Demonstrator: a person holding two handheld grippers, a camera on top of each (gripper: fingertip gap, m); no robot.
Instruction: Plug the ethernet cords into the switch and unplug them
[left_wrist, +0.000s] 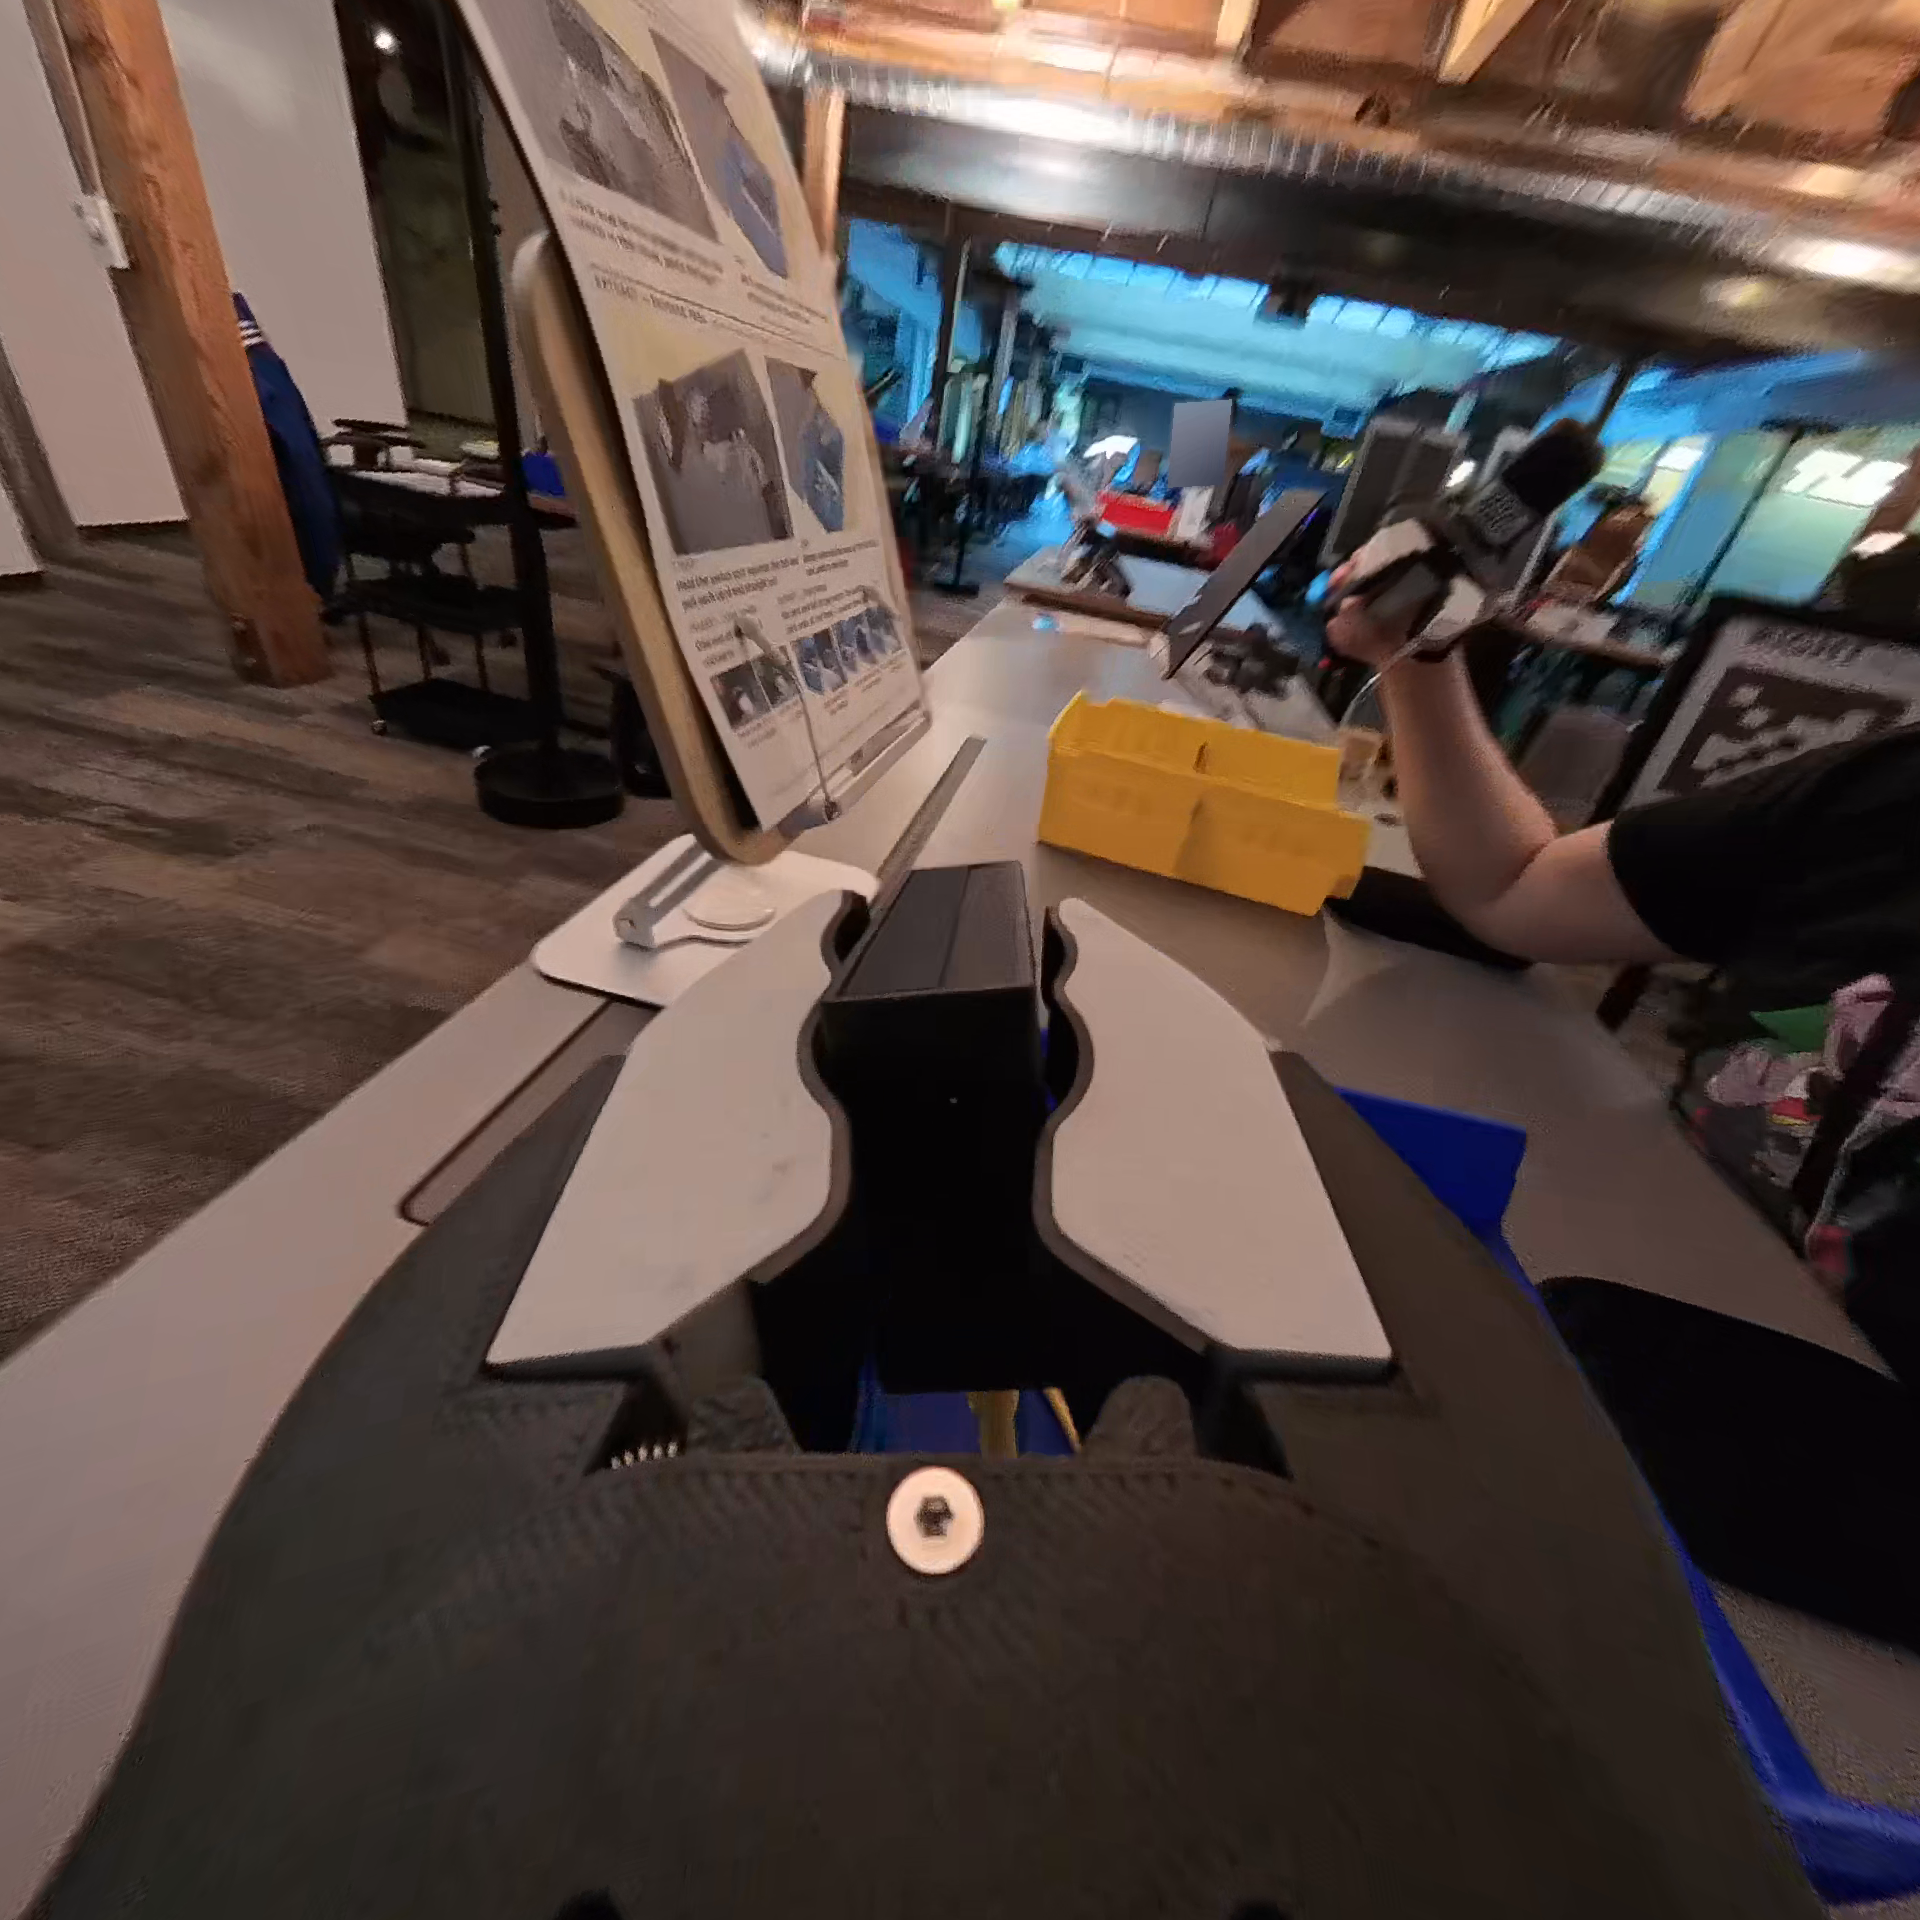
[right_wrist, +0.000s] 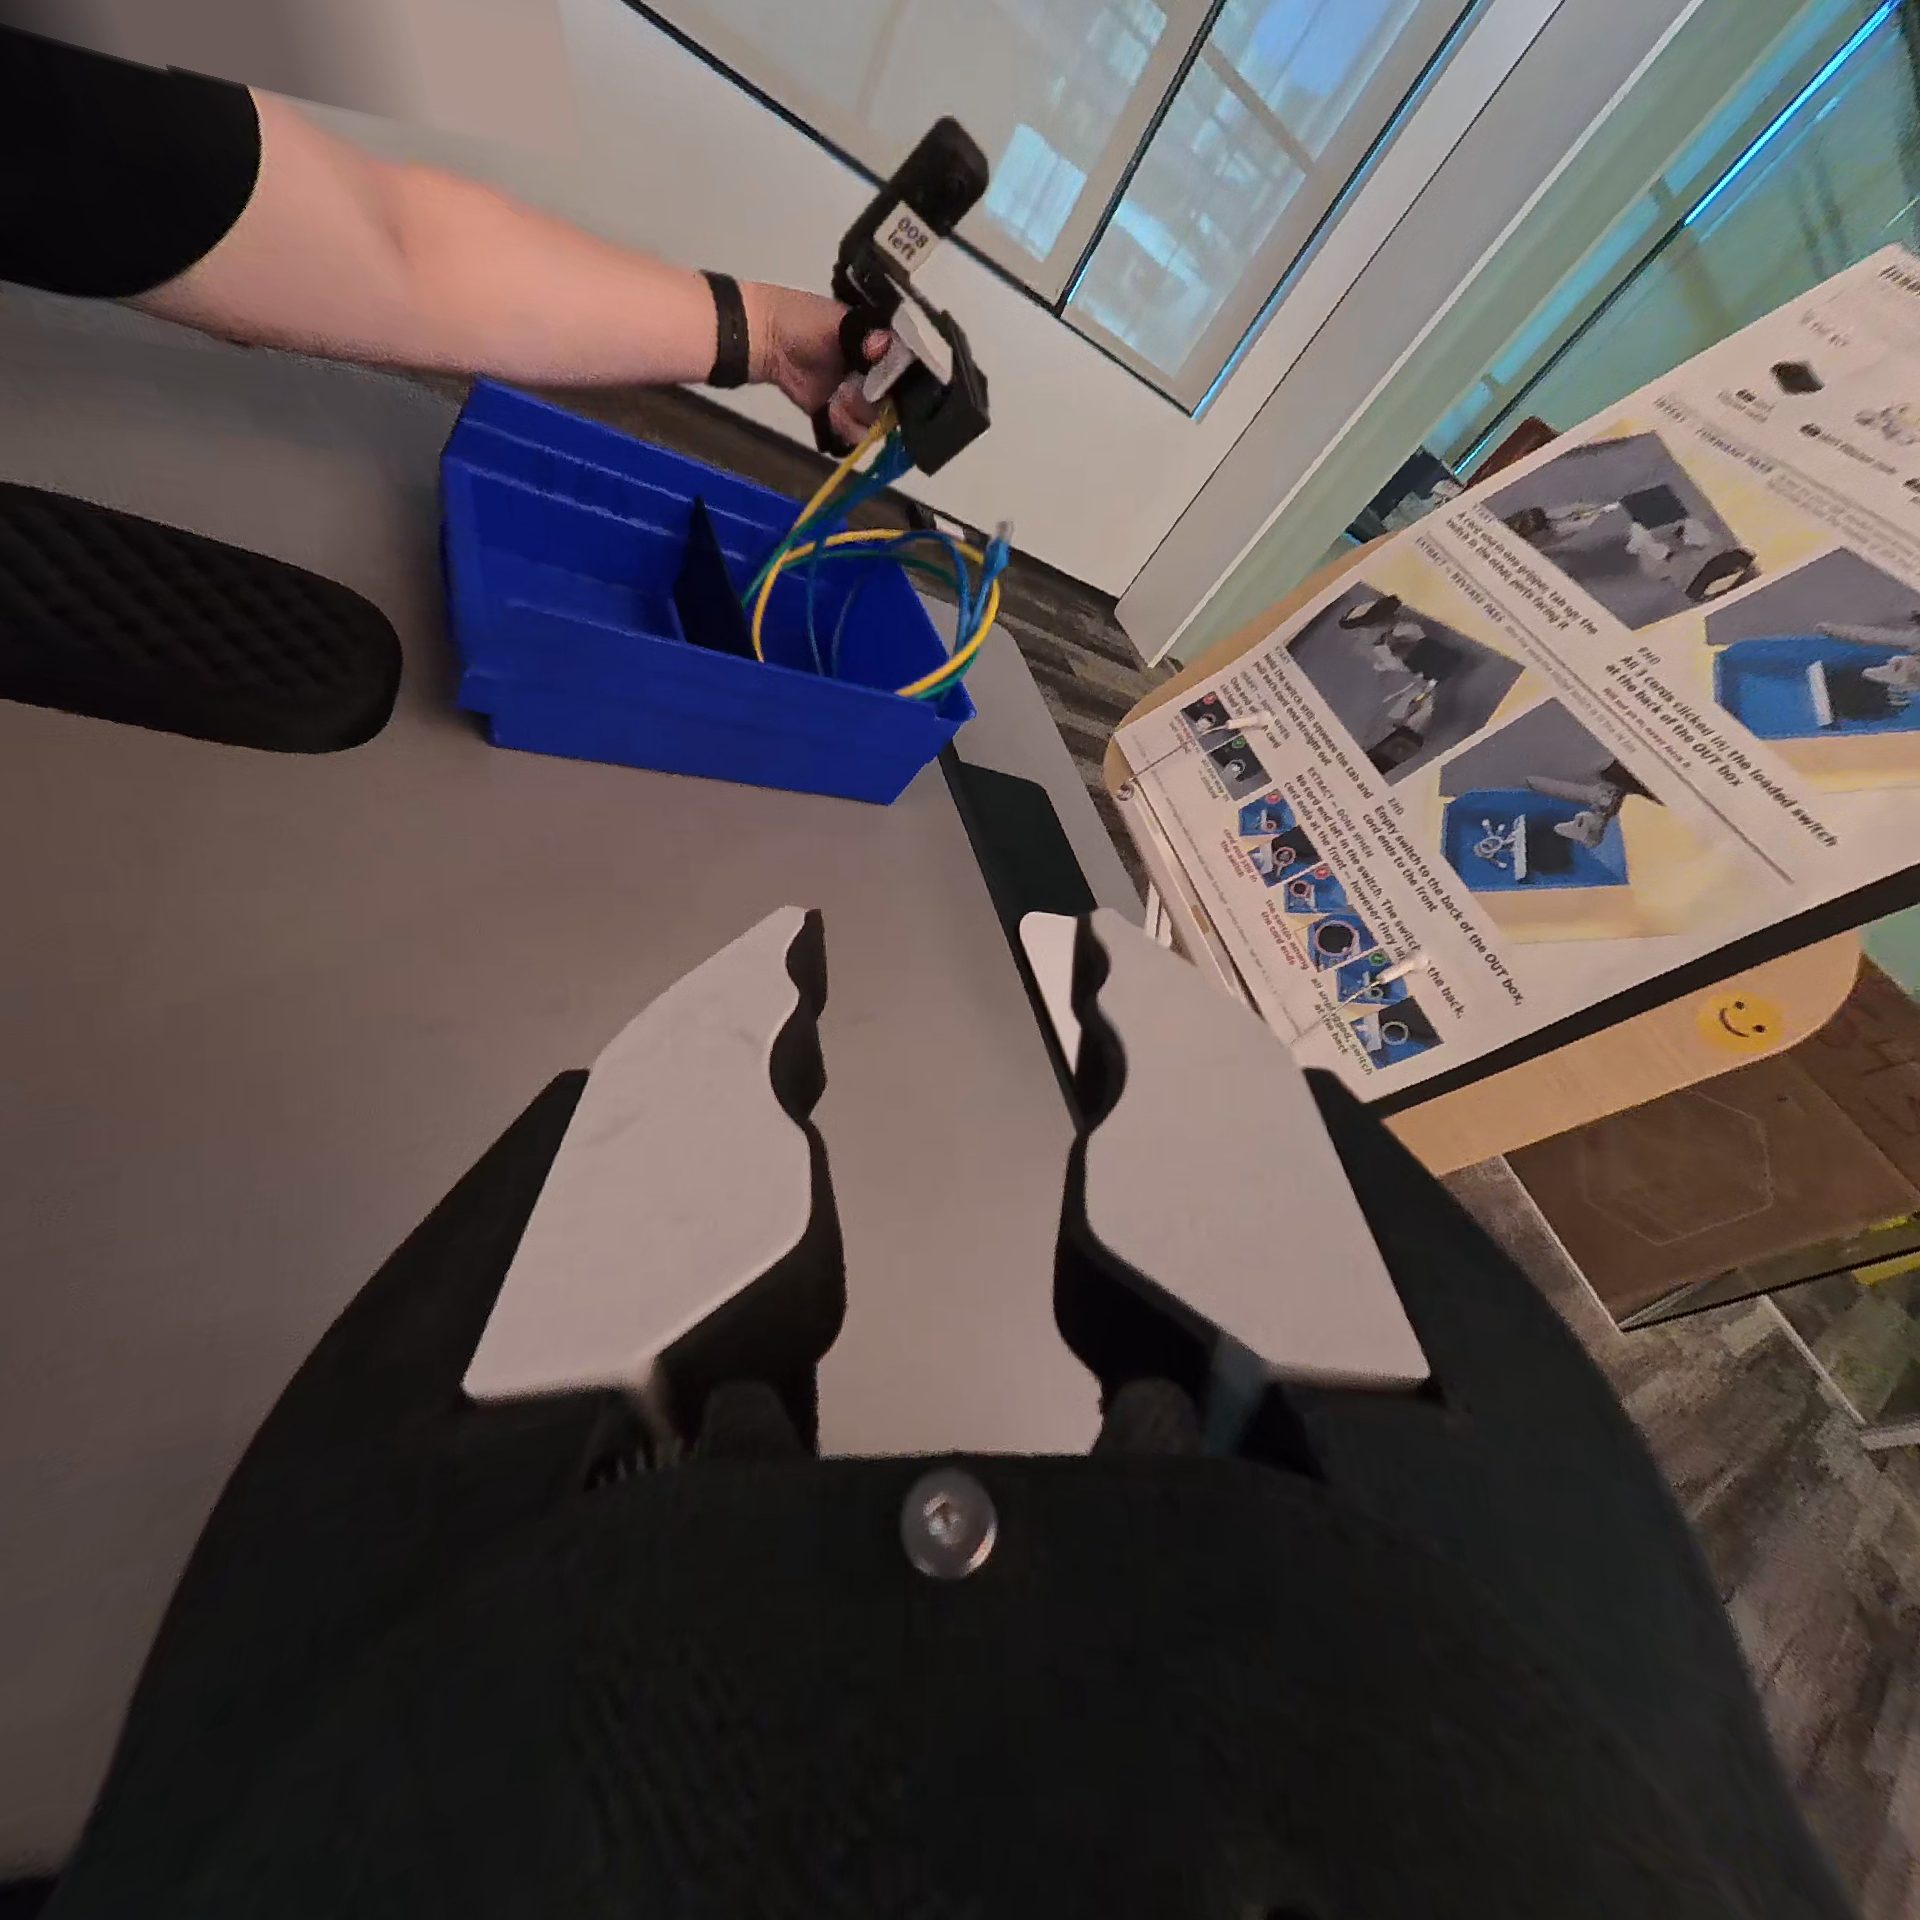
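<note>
My left gripper (left_wrist: 940, 935) is shut on the black switch (left_wrist: 935, 1049) and holds it up over the blue bin (left_wrist: 1439, 1153). In the right wrist view the left gripper (right_wrist: 920, 374) holds the switch (right_wrist: 951, 421) above the blue bin (right_wrist: 675, 665). Yellow, green and blue ethernet cords (right_wrist: 883, 561) hang from the switch into the bin, and a yellow cord (left_wrist: 987, 1423) shows under the switch. My right gripper (right_wrist: 940, 930) is open and empty above the grey table (right_wrist: 416, 987). It also shows far off, raised in a hand (left_wrist: 1236, 592).
An instruction board (left_wrist: 727, 436) on a stand rises at the table's edge and also shows in the right wrist view (right_wrist: 1558, 748). A yellow bin (left_wrist: 1195, 810) sits farther along the table. A black pad (right_wrist: 187, 623) lies beside the blue bin. The person's arm (left_wrist: 1475, 831) reaches across. The grippers' ends are close to 50 cm from one another.
</note>
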